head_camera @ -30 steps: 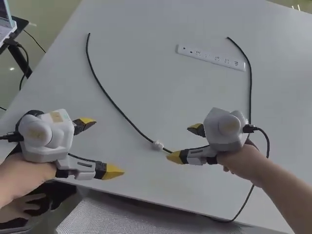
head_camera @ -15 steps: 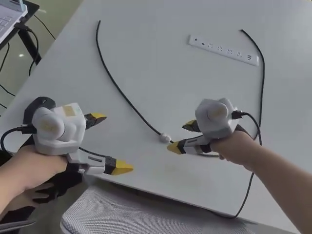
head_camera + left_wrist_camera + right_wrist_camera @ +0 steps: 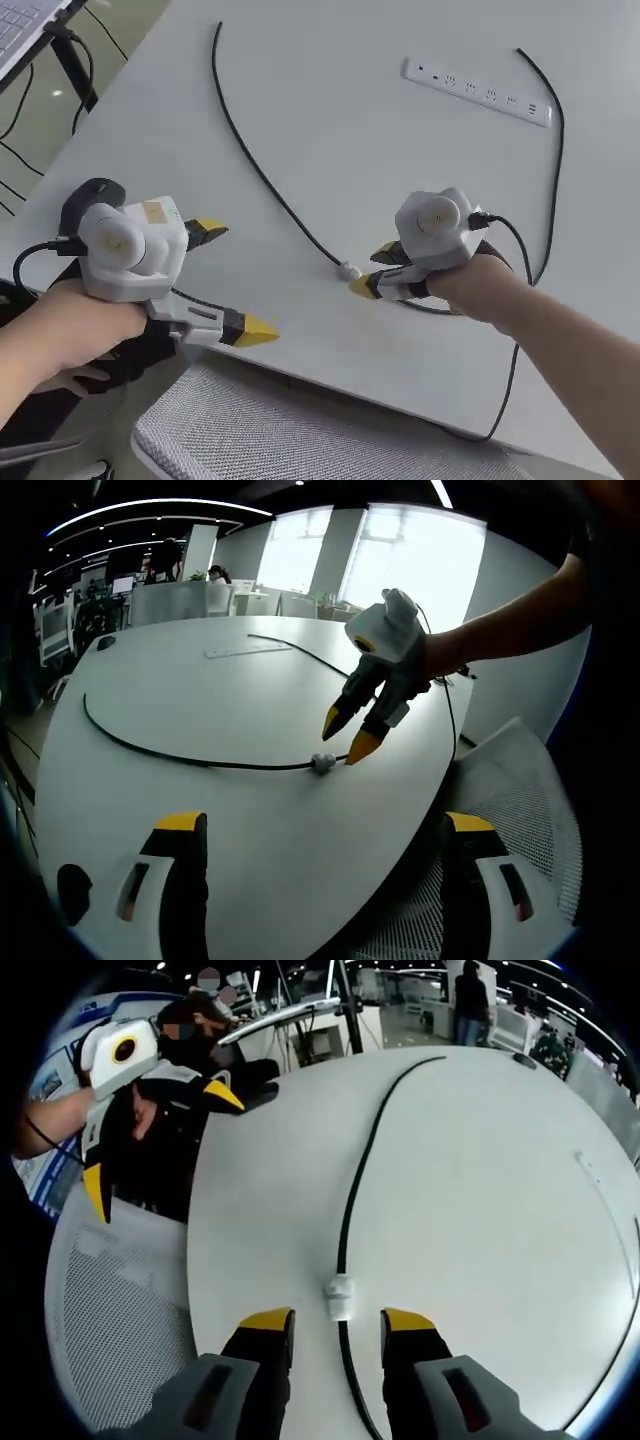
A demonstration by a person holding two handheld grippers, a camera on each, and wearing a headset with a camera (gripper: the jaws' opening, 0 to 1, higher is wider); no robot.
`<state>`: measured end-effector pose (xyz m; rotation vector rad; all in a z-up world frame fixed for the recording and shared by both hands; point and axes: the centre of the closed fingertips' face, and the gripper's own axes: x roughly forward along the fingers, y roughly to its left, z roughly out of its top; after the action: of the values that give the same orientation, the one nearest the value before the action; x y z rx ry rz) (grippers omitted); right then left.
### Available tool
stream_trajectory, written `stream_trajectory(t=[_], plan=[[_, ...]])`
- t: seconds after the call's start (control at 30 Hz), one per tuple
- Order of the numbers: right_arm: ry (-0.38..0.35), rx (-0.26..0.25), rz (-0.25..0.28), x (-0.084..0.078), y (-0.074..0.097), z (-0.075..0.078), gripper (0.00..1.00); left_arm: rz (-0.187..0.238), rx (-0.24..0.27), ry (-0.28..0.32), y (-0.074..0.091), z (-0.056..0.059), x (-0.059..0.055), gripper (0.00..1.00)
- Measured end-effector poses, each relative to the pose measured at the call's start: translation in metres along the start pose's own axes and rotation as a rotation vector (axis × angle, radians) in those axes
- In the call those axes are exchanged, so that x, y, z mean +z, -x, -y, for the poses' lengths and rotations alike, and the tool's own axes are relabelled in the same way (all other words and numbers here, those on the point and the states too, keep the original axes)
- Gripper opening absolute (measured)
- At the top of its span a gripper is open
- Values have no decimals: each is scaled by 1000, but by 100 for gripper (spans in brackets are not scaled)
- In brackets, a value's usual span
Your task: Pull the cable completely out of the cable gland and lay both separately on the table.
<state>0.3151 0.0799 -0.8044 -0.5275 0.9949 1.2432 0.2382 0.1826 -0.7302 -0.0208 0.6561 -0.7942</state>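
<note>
I have the right tongs (image 3: 337,1322) low over the white tabletop (image 3: 400,170). Their yellow-tipped jaws are partly open, one on each side of the thin black cable (image 3: 360,1170), and they grip nothing. In the right gripper view the small white cable gland (image 3: 339,1297) lies flat on the tabletop just ahead of the two tips and in line with the gap between them. I cannot tell whether either tip touches the gland. The cable is threaded through the gland. On one side it runs back between my jaws. On the other it runs off in a long curve across the tabletop to the far left edge.

My left tongs (image 3: 238,280) are spread wide and hold nothing. They sit at the near left edge of the tabletop, well apart from the gland, with one jaw over the surface and the other out past the rim. In the left gripper view they point across at the gland and the right tongs.

A long white power strip (image 3: 476,92) lies flat at the far side of the tabletop, well apart from the gland. A second black cord (image 3: 556,160) curves past its right end and comes down toward my right hand. A grey mesh chair (image 3: 250,440) stands below the near edge of the tabletop.
</note>
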Motion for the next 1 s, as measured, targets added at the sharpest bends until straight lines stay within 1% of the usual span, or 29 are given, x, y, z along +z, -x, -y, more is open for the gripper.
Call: stream_trajectory(t=[0.23,0.3,0.37,0.47,0.57,0.63,0.73,0.9,1.0], plan=[[4,8,-22,-3,-8,2,23,-6,-3,-3,1,2,-1,97],[6,10,-23,-4,-10,3,23,-7,0,-2,2,2,-2,96],[6,17,-31,-5,-12,1,20,-7,5,2,4,0,-2,96],[11,14,-35,-6,-13,2,18,-1,10,11,5,-2,-2,96],[15,10,-32,-4,-14,4,17,-5,8,13,5,-2,-3,96],[10,13,-35,-4,-15,5,13,-8,7,11,5,-2,-3,95],[5,18,-35,-3,-16,4,12,-6,7,16,4,-1,-3,95],[1,23,-51,-6,-19,3,9,-12,-1,18,4,1,-5,95],[-13,26,-49,-6,-19,3,9,-19,-3,19,4,1,-6,94]])
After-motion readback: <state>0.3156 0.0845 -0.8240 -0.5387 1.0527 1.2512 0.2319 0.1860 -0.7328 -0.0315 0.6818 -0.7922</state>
